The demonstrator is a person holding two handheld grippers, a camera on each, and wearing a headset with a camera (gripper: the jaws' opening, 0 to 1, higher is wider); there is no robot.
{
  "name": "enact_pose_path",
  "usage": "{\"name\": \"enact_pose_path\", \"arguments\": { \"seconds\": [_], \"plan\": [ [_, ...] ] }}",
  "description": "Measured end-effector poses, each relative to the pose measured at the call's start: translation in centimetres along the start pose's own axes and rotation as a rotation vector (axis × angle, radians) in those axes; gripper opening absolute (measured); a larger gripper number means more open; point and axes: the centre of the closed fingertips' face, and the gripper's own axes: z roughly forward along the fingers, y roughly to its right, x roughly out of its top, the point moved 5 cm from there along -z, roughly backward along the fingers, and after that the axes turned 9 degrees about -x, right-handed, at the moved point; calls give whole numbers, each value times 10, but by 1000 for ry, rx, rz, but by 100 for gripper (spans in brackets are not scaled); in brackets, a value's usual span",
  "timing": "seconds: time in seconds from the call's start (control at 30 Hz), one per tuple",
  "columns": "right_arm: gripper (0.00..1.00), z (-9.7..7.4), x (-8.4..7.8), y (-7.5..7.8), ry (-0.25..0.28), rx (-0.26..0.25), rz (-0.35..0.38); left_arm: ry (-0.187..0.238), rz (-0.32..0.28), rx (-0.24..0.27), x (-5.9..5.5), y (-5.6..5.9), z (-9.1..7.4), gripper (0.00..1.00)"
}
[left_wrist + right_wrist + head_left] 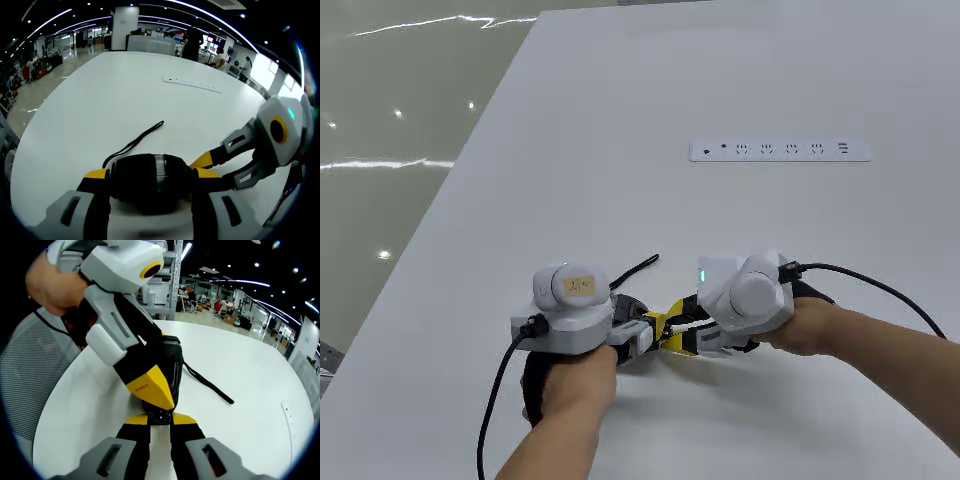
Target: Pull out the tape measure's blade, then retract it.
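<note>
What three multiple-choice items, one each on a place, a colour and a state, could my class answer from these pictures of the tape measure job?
1. Where does the power strip lie?
A) on the table, beyond the tape measure
B) on the floor
C) under the tape measure

2. What colour are the tips of the left gripper's fingers?
A) red
B) yellow
C) green

3. How does the left gripper stand?
A) open and empty
B) shut on the tape measure
C) shut on the power strip

Key:
1 A, it lies farther up the white table in the head view.
2 B, yellow tips flank the black tape measure.
3 B, both fingers press its sides.
</note>
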Motion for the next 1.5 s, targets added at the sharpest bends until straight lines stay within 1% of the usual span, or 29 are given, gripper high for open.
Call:
{"name": "enact_pose_path", "arguments": {
  "seconds": [0.17, 0.23, 0.27, 0.33, 0.4, 0.43, 0.5, 0.57, 0.67, 0.7, 0.73, 0.8, 0.83, 0.9, 0.97, 1.0, 1.03, 1.07, 1.1, 1.23, 1.27, 1.3, 1.33, 1.37, 1.4, 1.43, 1.5],
  "plan": [
    [14, -1, 1, -1, -6, -4, 5, 0, 3, 2, -1, 4, -2, 62],
    [14, 0, 0, -1, -6, -12, 19, -1, 6, 1, 2, 7, -1, 62],
    [14, -3, 2, -2, -4, -14, 26, -3, 8, 2, 1, 6, -1, 62],
    [14, -3, 1, -3, -2, -17, 34, -2, 9, 2, -1, 5, -2, 62],
    [14, -3, 1, -4, -1, -20, 32, -6, 13, -2, 2, 7, 1, 63],
    [14, -2, 0, -4, 0, -23, 30, -8, 10, -4, -1, 5, 0, 63],
    [14, -1, -2, -4, 2, -25, 34, -11, 12, -6, 0, 5, 3, 63],
    [14, 1, -4, -3, -1, -25, 36, -12, 16, -7, -2, 4, 4, 63],
    [14, 2, -6, -4, -4, -24, 40, -17, 18, -11, -4, 9, -1, 64],
    [14, 2, -6, -4, -4, -25, 37, -19, 18, -14, -3, 7, 5, 64],
    [14, 2, -6, -5, -6, -24, 42, -20, 20, -15, -3, 7, 6, 64],
    [14, 2, -7, -5, -9, -21, 42, -25, 28, -18, -3, 8, 7, 64],
    [15, 2, -7, -6, -11, -20, 44, -29, 32, -20, -5, 6, 6, 64],
    [15, 3, -9, -6, -11, -20, 43, -40, 35, -23, -7, 10, 4, 64],
    [15, 4, -10, -5, -6, -23, 41, -40, 28, -26, -7, 7, 5, 64],
    [15, 4, -10, -5, -7, -23, 42, -41, 26, -28, -7, 6, 5, 64],
    [15, 4, -10, -6, -7, -25, 44, -41, 25, -31, -4, 8, 7, 64],
    [15, 4, -10, -6, -5, -25, 44, -41, 21, -32, -5, 8, 7, 64],
    [15, 4, -10, -6, -3, -25, 44, -45, 12, -38, -8, 4, 8, 64],
    [15, 3, -9, -6, -3, -17, 38, -55, -17, -53, -11, 7, 5, 65],
    [15, 2, -8, -6, -5, -16, 35, -59, -14, -55, -12, 8, 5, 65],
    [15, 2, -8, -6, -7, -15, 36, -70, -3, -60, -12, 5, 7, 65],
    [16, 3, -9, -6, -7, -15, 38, -83, 2, -64, -13, 5, 7, 66],
    [16, 3, -9, -6, -7, -16, 42, -94, 4, -68, -16, 8, 5, 66],
    [16, 3, -9, -6, -6, -16, 40, -95, 0, -68, -17, 7, 5, 66],
    [16, 3, -9, -6, -7, -18, 42, -95, -2, -70, -17, 4, 8, 66],
    [16, 3, -10, -6, -16, -19, 37, -102, 10, -72, -18, 5, 5, 65]
  ]
}}
